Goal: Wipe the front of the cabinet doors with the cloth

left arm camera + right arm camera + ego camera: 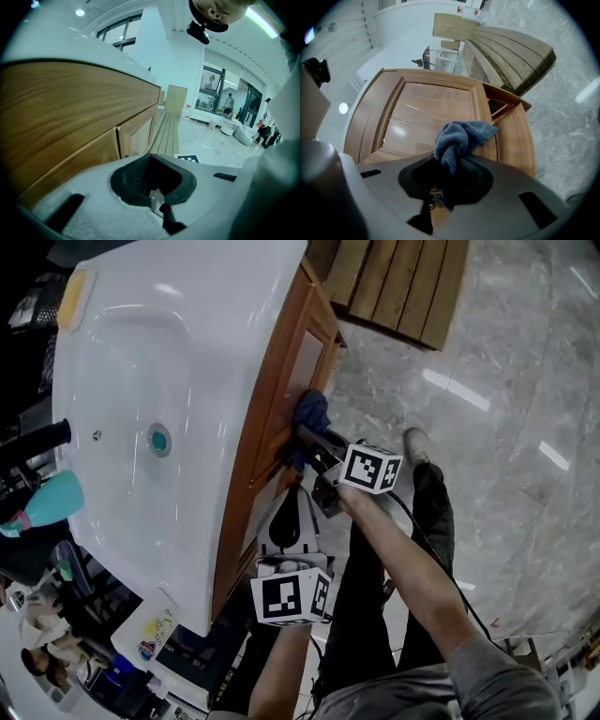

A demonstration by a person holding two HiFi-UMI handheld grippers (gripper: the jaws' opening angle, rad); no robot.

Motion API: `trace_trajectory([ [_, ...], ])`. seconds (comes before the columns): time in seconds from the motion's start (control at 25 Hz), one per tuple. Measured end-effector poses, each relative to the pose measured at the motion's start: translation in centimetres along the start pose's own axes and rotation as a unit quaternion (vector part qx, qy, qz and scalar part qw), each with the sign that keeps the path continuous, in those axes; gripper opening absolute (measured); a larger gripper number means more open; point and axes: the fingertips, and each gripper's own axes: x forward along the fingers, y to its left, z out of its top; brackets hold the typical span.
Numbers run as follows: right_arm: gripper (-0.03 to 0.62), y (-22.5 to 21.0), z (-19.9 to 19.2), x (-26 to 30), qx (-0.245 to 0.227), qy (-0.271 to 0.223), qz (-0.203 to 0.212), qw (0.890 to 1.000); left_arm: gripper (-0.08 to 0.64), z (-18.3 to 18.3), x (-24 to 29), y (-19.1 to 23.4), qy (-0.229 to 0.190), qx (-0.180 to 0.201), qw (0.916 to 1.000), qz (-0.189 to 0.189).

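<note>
Bathrm: basin (122, 362), wood vanity cabinet (302, 357).

The marble floor (525, 371) carries the wooden cabinet (281, 399). A slatted bench (398, 282) stands on it just beyond.

I count two grippers now, left gripper (292, 507) and right gripper (307, 435); one cloth (312, 409), one basin (234, 324), one teal bottle (52, 502), one slatted bench (398, 282), two doors (135, 137).

The cloth (461, 136) tail vanishes into the right gripper (451, 164) — left gripper's (291, 510) jaws unseen.
</note>
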Motion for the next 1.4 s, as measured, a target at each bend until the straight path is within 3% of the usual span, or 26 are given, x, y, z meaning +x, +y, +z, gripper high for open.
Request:
trace_trajectory([
  [0.6, 0.069, 7.4, 1.0, -1.1, 0.016, 0.012, 0.049, 0.999, 0.008, 3.0, -1.5, -0.7, -0.015, -0.003, 0.9999, 0.004],
  [1.0, 0.069, 12.5, 1.4, -2.0, 0.045, -0.013, 0.089, 0.995, 0.008, 5.4, -3.2, -0.6, -0.020, -0.001, 0.9996, 0.018],
  [1.4, 0.069, 15.8, 0.4, -3.5, 0.087, -0.012, 0.084, 0.993, 0.008, 8.5, -4.9, -1.2, -0.028, -0.011, 0.9991, 0.031],
])
